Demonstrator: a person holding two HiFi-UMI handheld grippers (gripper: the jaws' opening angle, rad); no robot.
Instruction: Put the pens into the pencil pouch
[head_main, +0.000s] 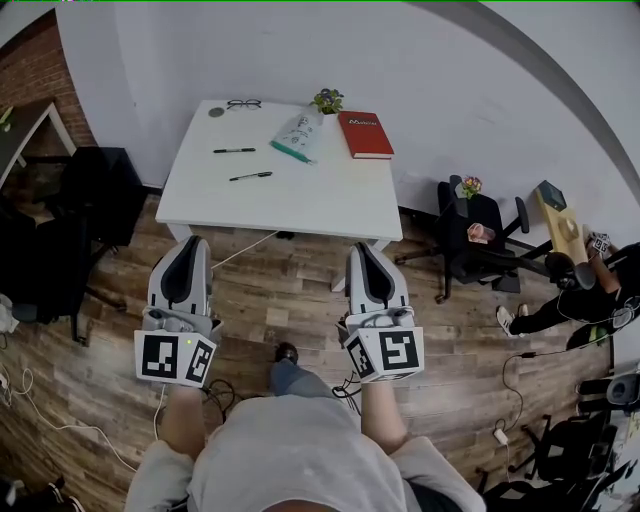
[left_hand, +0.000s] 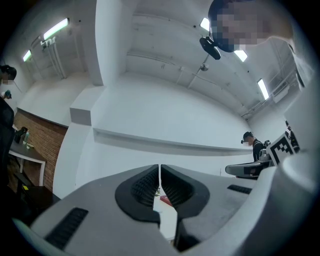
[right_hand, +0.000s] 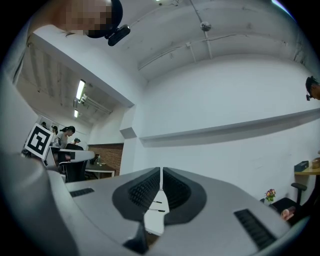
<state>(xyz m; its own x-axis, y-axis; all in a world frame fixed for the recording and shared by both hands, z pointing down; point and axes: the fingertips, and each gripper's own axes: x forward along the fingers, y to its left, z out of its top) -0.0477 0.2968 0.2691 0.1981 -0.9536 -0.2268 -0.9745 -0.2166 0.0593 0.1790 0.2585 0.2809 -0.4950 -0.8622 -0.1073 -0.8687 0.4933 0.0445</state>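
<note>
Wood floor underfoot, white table (head_main: 300, 205) against the wall ahead. The pencil pouch (head_main: 299, 135) lies at its back beside a red book (head_main: 365, 134). 2 pens sit outside it on bare tabletop to its left: far pen (head_main: 234, 150), near pen (head_main: 250, 176). The person stands well back, forearms forward. Left gripper (head_main: 190, 245) and right gripper (head_main: 362, 250) sit side by side, tongs pinched to a slit, gripping nothing.

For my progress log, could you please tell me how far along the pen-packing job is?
Nothing is done yet: both pens lie on the white table, outside the pencil pouch. Nothing is in hand: the left gripper and right gripper are shut, empty, short of the table. Both pens remain.
</note>
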